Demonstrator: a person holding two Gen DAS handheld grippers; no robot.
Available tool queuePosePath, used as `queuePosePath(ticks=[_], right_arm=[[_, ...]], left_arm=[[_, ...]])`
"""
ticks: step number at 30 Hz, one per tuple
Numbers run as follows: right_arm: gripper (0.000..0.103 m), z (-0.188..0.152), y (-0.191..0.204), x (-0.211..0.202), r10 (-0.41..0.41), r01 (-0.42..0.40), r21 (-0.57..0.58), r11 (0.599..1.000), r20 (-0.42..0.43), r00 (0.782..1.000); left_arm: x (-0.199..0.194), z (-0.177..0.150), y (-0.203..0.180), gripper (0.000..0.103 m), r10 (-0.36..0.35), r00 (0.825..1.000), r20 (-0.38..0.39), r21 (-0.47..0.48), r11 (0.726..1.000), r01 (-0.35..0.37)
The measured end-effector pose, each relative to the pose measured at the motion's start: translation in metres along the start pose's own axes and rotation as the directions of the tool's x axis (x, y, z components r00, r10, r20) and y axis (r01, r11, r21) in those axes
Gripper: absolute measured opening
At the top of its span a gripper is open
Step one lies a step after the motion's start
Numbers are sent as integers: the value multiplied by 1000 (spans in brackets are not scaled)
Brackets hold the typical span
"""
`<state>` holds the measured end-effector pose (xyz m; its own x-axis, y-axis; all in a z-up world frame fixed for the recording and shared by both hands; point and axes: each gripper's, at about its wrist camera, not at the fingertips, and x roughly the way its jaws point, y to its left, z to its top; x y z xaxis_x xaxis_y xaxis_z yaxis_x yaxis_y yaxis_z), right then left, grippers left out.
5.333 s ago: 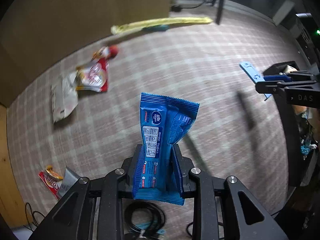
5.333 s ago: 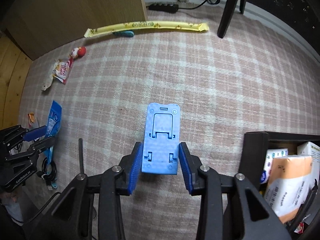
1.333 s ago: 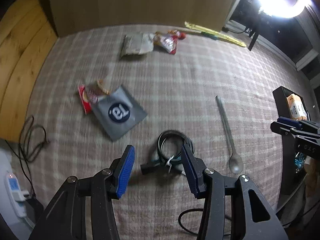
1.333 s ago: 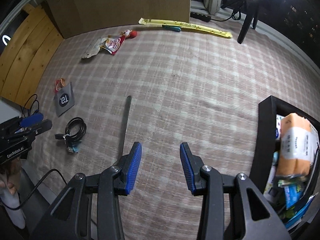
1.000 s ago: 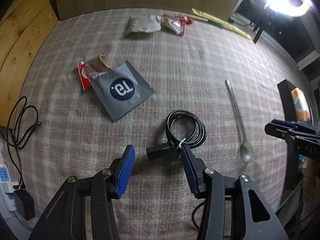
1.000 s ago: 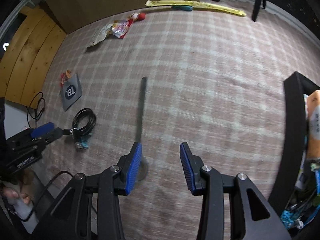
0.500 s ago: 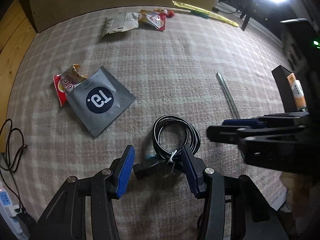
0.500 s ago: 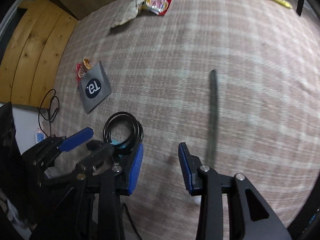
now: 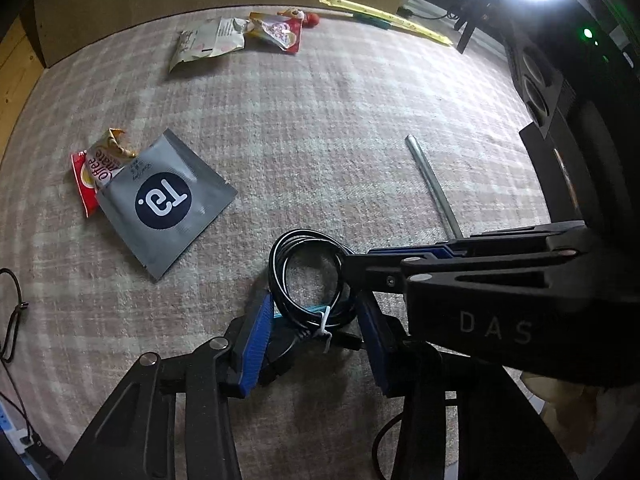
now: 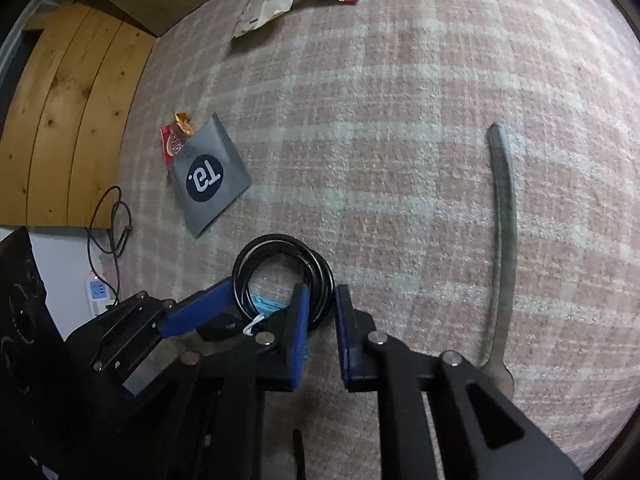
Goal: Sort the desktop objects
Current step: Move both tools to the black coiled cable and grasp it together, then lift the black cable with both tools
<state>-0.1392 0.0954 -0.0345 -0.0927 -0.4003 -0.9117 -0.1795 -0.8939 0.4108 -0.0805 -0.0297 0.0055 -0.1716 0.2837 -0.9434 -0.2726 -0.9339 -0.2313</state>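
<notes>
A black coiled cable, tied with a white twist tie, lies on the checked cloth. My left gripper points down at it. The coil's near part and plug sit between its blue pads, and its jaws are closing without a clear press. My right gripper has come in from the side, seen in the left wrist view as a black arm. Its jaws are closing and pinch the coil's right strands. A left finger rests by the coil's other side.
A metal spoon lies to the right of the coil. A grey sachet overlaps a red coffee sachet. Snack packets and a long yellow strip lie at the far edge. A black bin stands at the right.
My right gripper swung left, away from the spoon, over to the cable coil, and narrowed its jaws onto the coil. My left gripper sank around the coil and narrowed a little.
</notes>
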Motion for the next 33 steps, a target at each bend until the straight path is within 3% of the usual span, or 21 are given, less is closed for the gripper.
queuePosePath(ticks=[3, 8, 14, 20, 22, 23, 24, 28, 30, 33], right_arm=[[14, -3, 2, -1, 5, -5, 12, 1000, 11, 1000], [12, -10, -3, -16, 24, -25, 24, 999, 45, 999], [12, -22, -18, -49, 18, -21, 31, 999, 99, 995], [12, -34, -50, -88, 26, -34, 49, 998, 154, 988], [11, -41, -62, -101, 32, -42, 51, 998, 170, 985], [5, -45, -69, -107, 72, -81, 52, 995, 167, 983], [3, -51, -78, -114, 94, -105, 63, 992, 157, 983], [3, -68, -104, -143, 8, -20, 55, 998, 214, 977], [3, -75, -123, -156, 10, -25, 63, 998, 226, 974], [4, -82, -141, -167, -9, -4, 55, 998, 240, 971]], left_arm=[[-2, 0, 3, 30, -12, 1000, 12, -12, 1000, 13], [-1, 12, -2, 27, -20, 1000, 18, -11, 1000, 20], [-11, 25, -45, 27, -23, 999, 44, 34, 999, 21], [-32, 15, -77, 27, -29, 997, 75, 91, 996, 23], [-39, 14, -94, 19, -65, 995, 78, 110, 992, 57], [-39, 14, -108, 6, -109, 992, 65, 116, 988, 101], [-40, 14, -124, 4, -110, 992, 68, 132, 986, 101], [-38, 18, -175, 6, -57, 994, 91, 198, 980, 38], [-38, 21, -182, 13, -57, 994, 95, 189, 981, 39], [-39, 23, -172, 13, -7, 995, 102, 147, 989, -8]])
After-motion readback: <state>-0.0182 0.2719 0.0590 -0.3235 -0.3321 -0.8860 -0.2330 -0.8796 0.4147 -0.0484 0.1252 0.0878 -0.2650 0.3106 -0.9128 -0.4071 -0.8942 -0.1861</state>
